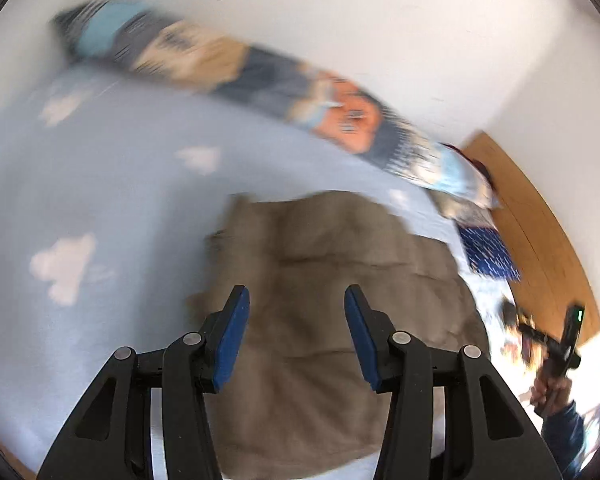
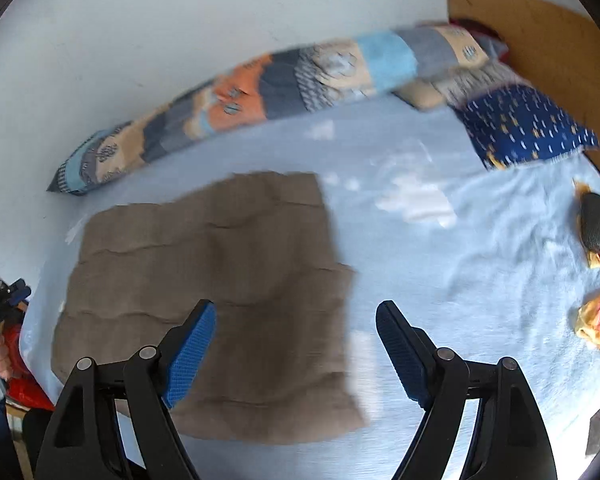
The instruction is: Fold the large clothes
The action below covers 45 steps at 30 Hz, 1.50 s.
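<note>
Brown quilted cloth [image 2: 208, 300] lies folded flat on the light blue bed [image 2: 440, 280], so it is ready for another fold. The left tongs [image 1: 296, 332] and the right tongs [image 2: 296, 348] both hang above it with jaws apart, holding nothing.

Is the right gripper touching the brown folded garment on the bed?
Apart. In the right wrist view the right gripper stands open and empty above the brown garment, its blue pads clear of the cloth, which lies flat on the light blue sheet.
</note>
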### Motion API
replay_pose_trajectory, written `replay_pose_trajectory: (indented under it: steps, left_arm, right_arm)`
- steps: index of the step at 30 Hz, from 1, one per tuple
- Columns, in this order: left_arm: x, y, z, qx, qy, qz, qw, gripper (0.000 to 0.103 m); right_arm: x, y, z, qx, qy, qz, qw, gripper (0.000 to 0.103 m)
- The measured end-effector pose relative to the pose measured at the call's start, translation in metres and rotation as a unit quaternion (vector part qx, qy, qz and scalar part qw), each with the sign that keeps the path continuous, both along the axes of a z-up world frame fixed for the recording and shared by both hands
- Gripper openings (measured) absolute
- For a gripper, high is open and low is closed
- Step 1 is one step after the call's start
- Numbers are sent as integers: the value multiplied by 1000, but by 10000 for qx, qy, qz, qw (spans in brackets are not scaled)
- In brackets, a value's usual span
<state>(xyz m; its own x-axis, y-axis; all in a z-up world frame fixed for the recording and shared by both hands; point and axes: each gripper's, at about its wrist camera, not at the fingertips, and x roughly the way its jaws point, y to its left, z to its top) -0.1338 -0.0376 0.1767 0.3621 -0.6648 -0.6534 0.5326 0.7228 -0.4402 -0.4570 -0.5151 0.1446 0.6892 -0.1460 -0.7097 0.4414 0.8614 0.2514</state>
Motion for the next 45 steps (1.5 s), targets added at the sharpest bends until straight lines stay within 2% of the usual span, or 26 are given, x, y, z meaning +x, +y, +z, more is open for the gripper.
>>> replay_pose_trajectory:
  steps: [4,6,9,10,12,15,17,30,34,37,41,44,45]
  left_arm:
    - [-45,-67,-8,466,-510,-403,9968,49]
    - [-64,-97,-32,801,-606,-264,9946,49]
    - [-75,-120,-79,1345,-432,-75,9899,50]
    - [-76,-126,-99,1678,-405,-12,9850,51]
    - [-73,-132,-109,1744,-321,22,9841,52]
    - [-69,-135,-123,1773,-309,166,9835,52]
    - [-76,-146,-130,2033,-616,251,9768,53]
    - [-110,-149,-143,2015,-1275,693,9687,53]
    - [-121,-151,-142,1995,-1351,765,9675,53]
    - [-131,-143,-133,1929,-1354,835,9682,53]
    - [-149,-125,-113,1727,-1251,858,9732,53]
    - [-170,-110,-99,1783,-1280,974,9707,58]
    - [-179,-102,-96,1809,-1269,1089,9692,64]
  right_arm:
    - [26,66,-14,29,-128,190,9997,86]
    - [41,94,-29,-157,-9,279,9995,86]
    - [60,126,-65,-552,475,362,9967,86]
    - [66,131,-85,-634,746,446,9942,86]
    - [77,137,-117,-839,1147,475,9887,91]
    - [82,134,-125,-855,1204,440,9880,94]
    - [83,133,-133,-908,1242,425,9872,94]
    - [81,141,-133,-1076,1243,409,9855,95]
    - [73,144,-124,-1097,1077,429,9872,95]
    - [51,143,-101,-1022,794,478,9904,94]
    - [7,130,-73,-1106,344,19,9933,94]
    - [-17,114,-74,-959,424,-347,9939,94]
    - [-20,110,-79,-901,538,-409,9936,94]
